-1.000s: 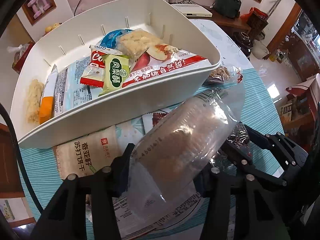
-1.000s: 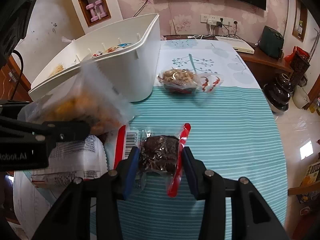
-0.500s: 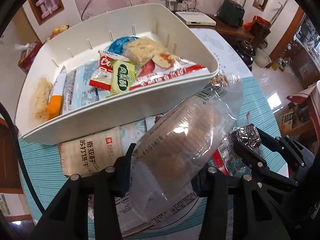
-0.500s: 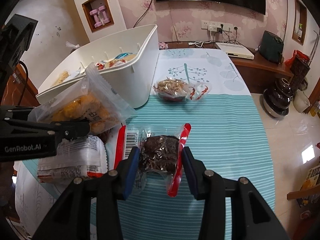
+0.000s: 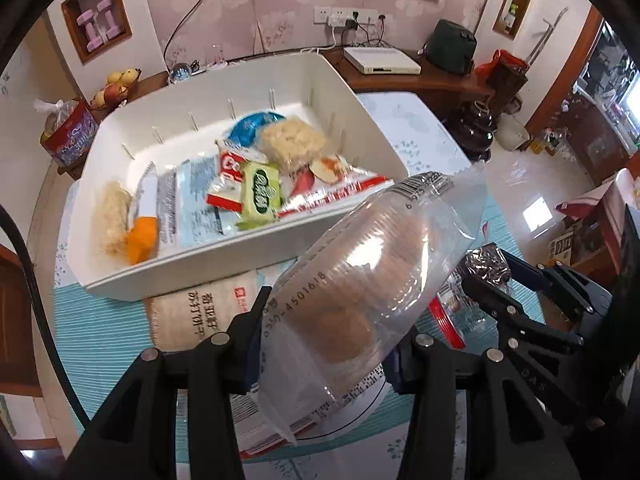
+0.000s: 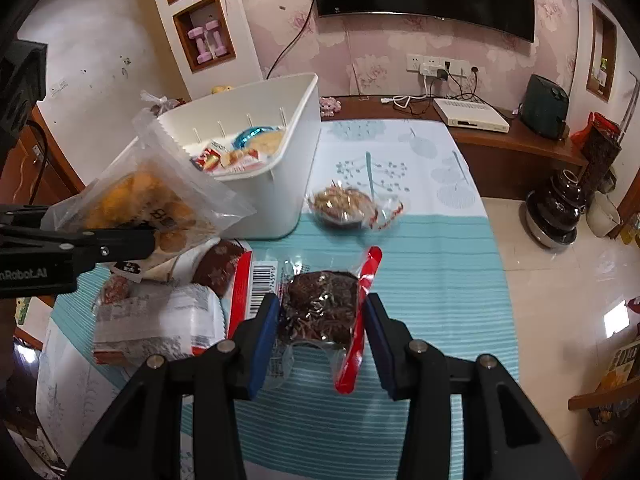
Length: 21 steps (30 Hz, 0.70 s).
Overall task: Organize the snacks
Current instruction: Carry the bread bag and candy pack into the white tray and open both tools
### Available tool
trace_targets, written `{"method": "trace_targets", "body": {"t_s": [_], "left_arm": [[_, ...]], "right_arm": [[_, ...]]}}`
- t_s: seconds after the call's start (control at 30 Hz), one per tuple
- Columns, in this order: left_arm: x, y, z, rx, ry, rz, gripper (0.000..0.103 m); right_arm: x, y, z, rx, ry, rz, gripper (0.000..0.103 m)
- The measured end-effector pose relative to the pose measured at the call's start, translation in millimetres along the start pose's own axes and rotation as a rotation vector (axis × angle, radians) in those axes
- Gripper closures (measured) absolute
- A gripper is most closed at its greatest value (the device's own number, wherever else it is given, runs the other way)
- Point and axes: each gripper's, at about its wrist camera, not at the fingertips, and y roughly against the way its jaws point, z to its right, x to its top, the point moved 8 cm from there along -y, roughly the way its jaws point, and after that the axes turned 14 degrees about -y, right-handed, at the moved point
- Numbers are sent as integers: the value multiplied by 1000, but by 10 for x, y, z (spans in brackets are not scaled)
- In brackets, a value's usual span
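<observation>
Snacks fill the white rectangular plastic bin, which stands on the desk with its teal striped cloth. Left tool pinches a clear crinkly bag of round golden cakes, held tilted in the air just in front of the bin's near wall. Right tool pinches a clear, red-edged packet holding a dark brown cake above the cloth (other wrapped snacks lie beside it). A clear packet of nutty pastry rests near the bin's corner.
</observation>
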Motion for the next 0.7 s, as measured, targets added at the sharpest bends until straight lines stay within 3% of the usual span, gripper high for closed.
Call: {"method": "trace_targets", "body": {"t_s": [0.4, 0.7], "left_arm": [[224, 487, -324, -52, 7, 89, 57], [364, 601, -739, -9, 44, 156, 57]], "right_arm": [[452, 263, -323, -9, 35, 83, 59], [725, 214, -644, 4, 84, 113, 59]]}}
